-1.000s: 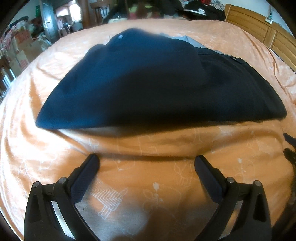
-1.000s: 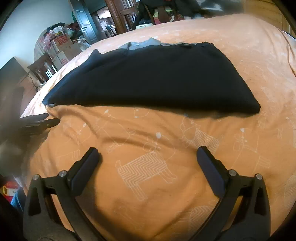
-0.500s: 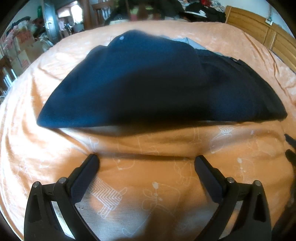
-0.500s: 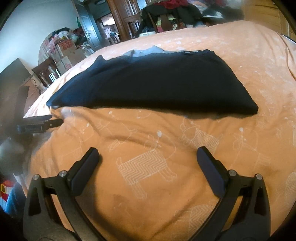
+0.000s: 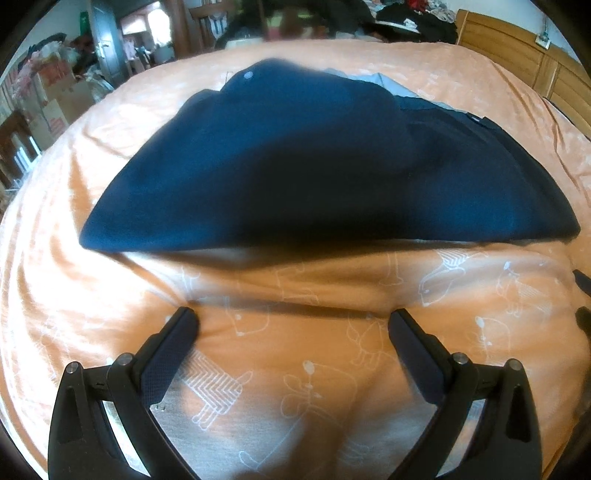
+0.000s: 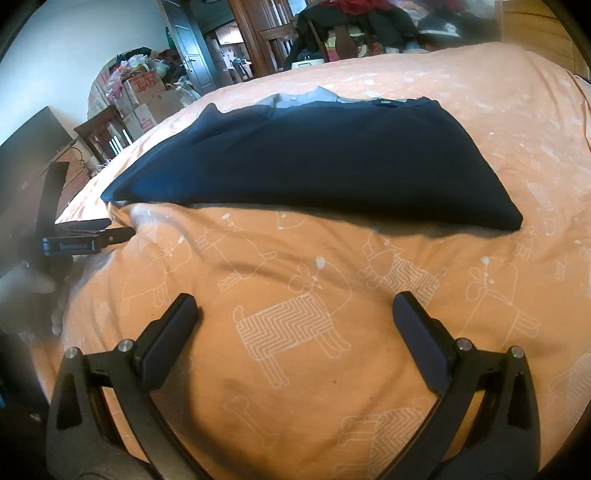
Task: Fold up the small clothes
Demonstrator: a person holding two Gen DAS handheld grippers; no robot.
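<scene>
A dark navy garment lies folded flat on the orange bed cover, with a strip of light grey lining showing at its far edge. The same garment fills the middle of the right wrist view. My left gripper hovers open over the cover just short of the garment's near edge, nothing between its fingers. My right gripper is also open and empty, a little further back from the garment. In the right wrist view the left gripper's fingers show at the left, beside the garment's left corner.
The orange bed cover with white animal drawings spreads all around. A wooden headboard stands at the far right. Piled clothes, chairs and boxes crowd the room beyond the bed. A dark screen stands at the left.
Both grippers have drawn back slightly and lifted their view; the garment sits a little further off and has not moved. Both stay open.
</scene>
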